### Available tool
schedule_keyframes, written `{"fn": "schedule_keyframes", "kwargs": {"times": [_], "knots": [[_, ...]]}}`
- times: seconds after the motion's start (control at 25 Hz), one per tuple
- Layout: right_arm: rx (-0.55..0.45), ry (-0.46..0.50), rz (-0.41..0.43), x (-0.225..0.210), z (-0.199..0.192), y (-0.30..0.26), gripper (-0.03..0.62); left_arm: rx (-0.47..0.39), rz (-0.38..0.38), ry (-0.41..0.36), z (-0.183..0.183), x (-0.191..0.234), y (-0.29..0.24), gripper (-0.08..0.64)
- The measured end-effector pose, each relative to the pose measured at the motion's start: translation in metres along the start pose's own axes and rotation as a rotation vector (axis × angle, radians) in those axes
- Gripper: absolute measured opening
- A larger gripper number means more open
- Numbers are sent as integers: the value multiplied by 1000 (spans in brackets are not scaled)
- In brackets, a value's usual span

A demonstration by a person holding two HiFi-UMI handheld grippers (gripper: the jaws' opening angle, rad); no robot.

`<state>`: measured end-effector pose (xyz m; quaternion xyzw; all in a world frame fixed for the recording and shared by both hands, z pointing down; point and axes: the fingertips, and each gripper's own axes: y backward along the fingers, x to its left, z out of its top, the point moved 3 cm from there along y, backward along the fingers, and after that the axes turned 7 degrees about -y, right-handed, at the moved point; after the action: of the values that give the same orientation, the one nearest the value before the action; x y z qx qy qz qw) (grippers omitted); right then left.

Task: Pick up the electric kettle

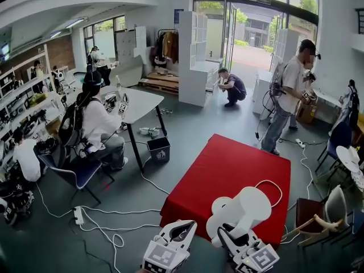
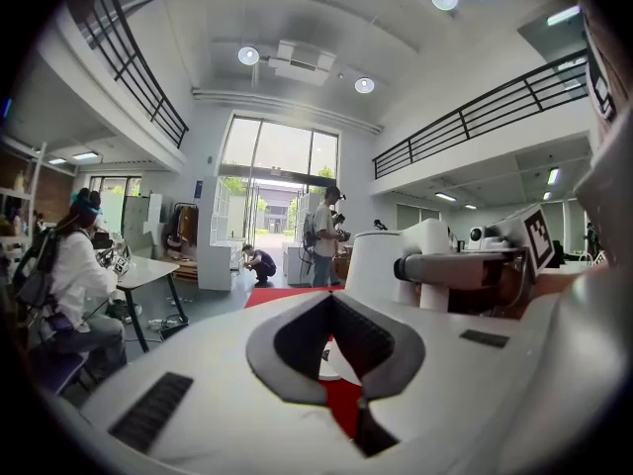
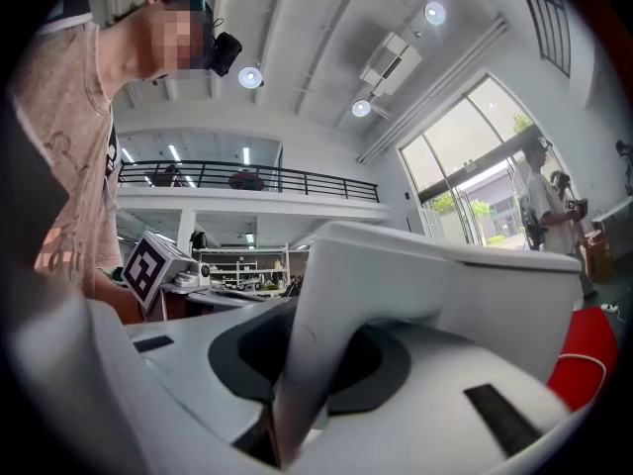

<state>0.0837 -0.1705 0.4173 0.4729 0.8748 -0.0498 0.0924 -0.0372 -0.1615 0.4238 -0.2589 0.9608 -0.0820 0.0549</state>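
The right gripper (image 1: 228, 232) is clamped partway closed on the handle (image 3: 326, 325) of the white electric kettle (image 1: 248, 206), which sits over the near end of the red table (image 1: 227, 164). The left gripper (image 1: 185, 227) waits beside it, closed and empty. With only the handle gripped, the kettle's body could swing or slip free.

No words, brands or numbers can be read. The only printed marks are black-and-white square codes on the cubes of the left tongs (image 1: 186, 227) and right tongs (image 1: 227, 232): patterns, not letters. A dark sign (image 1: 263, 0) over the doorway (image 1: 247, 38) and a blue notice (image 1: 178, 16) are too small to make out.
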Motion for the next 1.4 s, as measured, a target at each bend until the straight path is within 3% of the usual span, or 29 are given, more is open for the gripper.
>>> {"fn": "schedule_keyframes", "kwargs": {"times": [0.4, 0.72, 1.0, 1.4], "knots": [[-62, -20, -15, 43, -5, -9, 109, -33, -25, -73, -10, 17, 40, -8], [-95, -30, -52, 101, -6, -4, 109, -75, -55, -72, -10, 25, 86, -8], [-98, -41, -120, 141, -9, 24, 109, -92, -120, -66, -7, 8, 112, -7], [-85, -54, -136, 181, -19, 69, 109, -112, -161, -56, -5, -29, 135, -8]]}}
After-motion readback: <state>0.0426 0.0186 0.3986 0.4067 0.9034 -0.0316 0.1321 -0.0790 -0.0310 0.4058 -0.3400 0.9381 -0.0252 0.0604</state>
